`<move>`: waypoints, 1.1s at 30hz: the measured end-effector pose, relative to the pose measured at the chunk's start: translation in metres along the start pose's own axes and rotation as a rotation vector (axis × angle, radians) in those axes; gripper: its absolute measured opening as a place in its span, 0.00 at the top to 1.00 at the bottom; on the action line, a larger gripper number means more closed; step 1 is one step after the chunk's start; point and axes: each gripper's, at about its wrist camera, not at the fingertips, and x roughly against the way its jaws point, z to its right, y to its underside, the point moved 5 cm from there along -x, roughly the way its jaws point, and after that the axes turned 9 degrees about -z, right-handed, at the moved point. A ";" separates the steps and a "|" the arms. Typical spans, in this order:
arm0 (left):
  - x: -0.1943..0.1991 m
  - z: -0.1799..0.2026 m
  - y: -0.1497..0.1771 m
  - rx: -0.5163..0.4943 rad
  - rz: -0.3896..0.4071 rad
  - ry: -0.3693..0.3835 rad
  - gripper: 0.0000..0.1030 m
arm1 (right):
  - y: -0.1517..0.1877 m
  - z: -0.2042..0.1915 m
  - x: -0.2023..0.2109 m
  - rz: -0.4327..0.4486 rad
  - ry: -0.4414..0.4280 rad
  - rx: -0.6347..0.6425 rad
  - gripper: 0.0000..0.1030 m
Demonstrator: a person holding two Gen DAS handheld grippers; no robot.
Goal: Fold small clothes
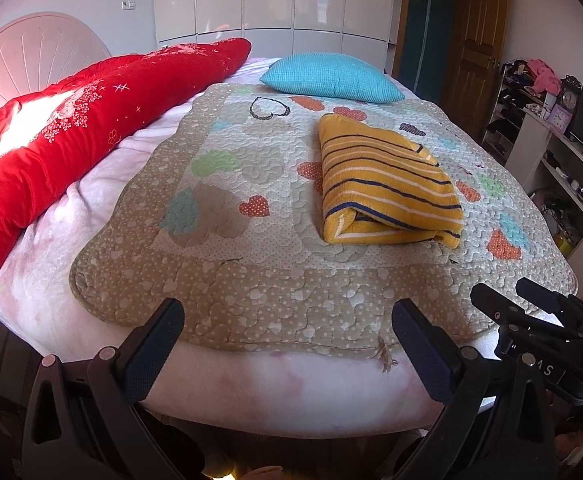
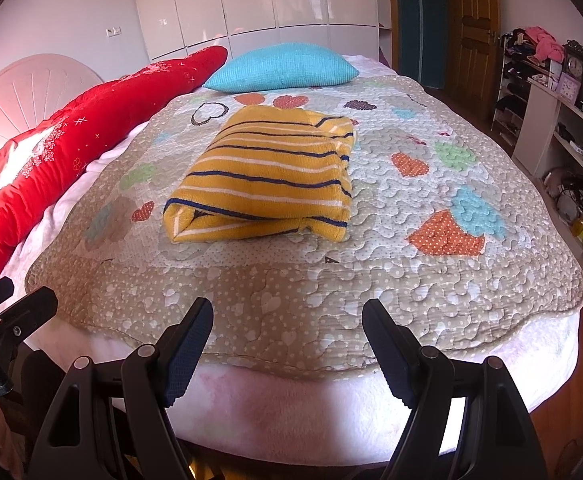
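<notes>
A yellow garment with white and navy stripes [image 1: 387, 186] lies folded in a compact bundle on the heart-patterned quilt [image 1: 251, 272]; it also shows in the right wrist view [image 2: 267, 176]. My left gripper [image 1: 287, 320] is open and empty, held over the near edge of the bed, well short of the garment. My right gripper [image 2: 287, 320] is open and empty, also at the near edge. The right gripper shows at the lower right of the left wrist view [image 1: 531, 300]. The left gripper shows at the lower left of the right wrist view [image 2: 15, 300].
A red duvet [image 1: 63, 132] lies along the left side of the bed and a turquoise pillow [image 1: 331, 76] at the far end. Shelves and a desk with clutter [image 1: 551, 136] stand to the right. White wardrobes [image 1: 275, 0] and a wooden door [image 1: 479, 44] are behind.
</notes>
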 end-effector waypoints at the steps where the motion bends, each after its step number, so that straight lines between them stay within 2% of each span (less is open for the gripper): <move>1: -0.002 0.000 0.001 0.002 -0.005 0.001 0.00 | 0.001 0.000 -0.001 -0.002 0.001 0.000 0.21; 19: -0.021 0.002 0.011 0.009 -0.078 0.025 0.00 | 0.009 0.006 -0.010 -0.022 0.023 -0.007 0.21; 33: -0.033 -0.002 0.016 0.020 -0.098 0.022 0.00 | 0.016 0.001 -0.021 -0.031 0.025 0.012 0.20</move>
